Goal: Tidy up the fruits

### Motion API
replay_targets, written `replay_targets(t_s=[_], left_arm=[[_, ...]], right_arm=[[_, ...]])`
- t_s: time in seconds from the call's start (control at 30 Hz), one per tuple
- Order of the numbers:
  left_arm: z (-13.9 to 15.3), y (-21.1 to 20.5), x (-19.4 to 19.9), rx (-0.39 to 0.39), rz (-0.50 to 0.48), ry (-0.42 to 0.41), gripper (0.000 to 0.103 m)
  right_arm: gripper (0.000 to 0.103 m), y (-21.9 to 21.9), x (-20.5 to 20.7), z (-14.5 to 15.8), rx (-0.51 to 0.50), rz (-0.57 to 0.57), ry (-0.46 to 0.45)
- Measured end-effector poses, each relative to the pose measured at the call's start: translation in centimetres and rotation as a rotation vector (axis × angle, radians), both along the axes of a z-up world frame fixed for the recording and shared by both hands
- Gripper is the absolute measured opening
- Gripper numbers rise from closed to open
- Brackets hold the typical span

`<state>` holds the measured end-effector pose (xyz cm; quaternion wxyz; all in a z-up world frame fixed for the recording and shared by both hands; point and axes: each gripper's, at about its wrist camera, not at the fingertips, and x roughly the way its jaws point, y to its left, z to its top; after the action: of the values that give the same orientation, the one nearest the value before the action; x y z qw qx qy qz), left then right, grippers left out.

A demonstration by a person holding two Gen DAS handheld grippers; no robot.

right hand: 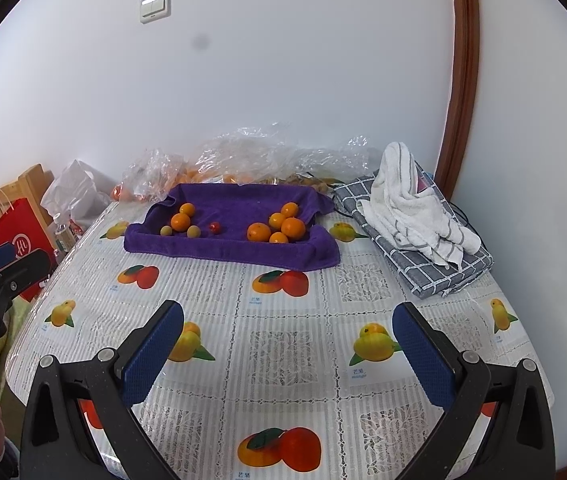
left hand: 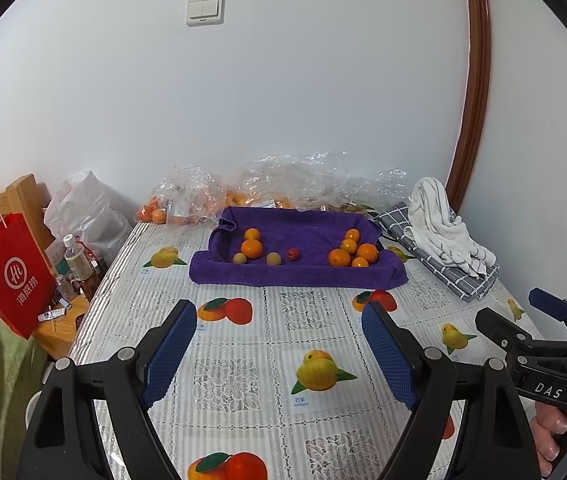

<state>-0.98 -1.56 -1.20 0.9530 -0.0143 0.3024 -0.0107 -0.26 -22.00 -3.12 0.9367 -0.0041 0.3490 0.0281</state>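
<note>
A purple towel (left hand: pixel 299 272) (right hand: pixel 235 248) lies at the far side of the table. On its left part sit two oranges (left hand: pixel 252 248) (right hand: pixel 181 222), two small green-brown fruits (left hand: pixel 273 259) (right hand: pixel 193 232) and a small red fruit (left hand: pixel 292 254) (right hand: pixel 214 227). On its right part is a cluster of several oranges (left hand: pixel 353 254) (right hand: pixel 283 226). My left gripper (left hand: pixel 281 344) is open and empty, well short of the towel. My right gripper (right hand: pixel 288 344) is open and empty too; it also shows at the right edge of the left wrist view (left hand: pixel 523 316).
Clear plastic bags with more oranges (left hand: pixel 187 200) (right hand: pixel 239 156) lie behind the towel by the wall. A white striped towel (left hand: pixel 443 228) (right hand: pixel 411 204) rests on a grey checked cloth (left hand: pixel 463 280) (right hand: pixel 439 272) at the right. A red paper bag (left hand: pixel 7 276) and bottles (left hand: pixel 77 264) stand left of the table.
</note>
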Motion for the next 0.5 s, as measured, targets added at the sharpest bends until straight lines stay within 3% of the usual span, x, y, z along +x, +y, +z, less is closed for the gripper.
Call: replay_targets(t_s=[0.5], left_arm=[[-0.27, 0.11, 0.17, -0.008, 0.014, 0.002, 0.084]], right_arm=[[0.103, 0.2, 0.09, 0.07, -0.016, 0.015, -0.002]])
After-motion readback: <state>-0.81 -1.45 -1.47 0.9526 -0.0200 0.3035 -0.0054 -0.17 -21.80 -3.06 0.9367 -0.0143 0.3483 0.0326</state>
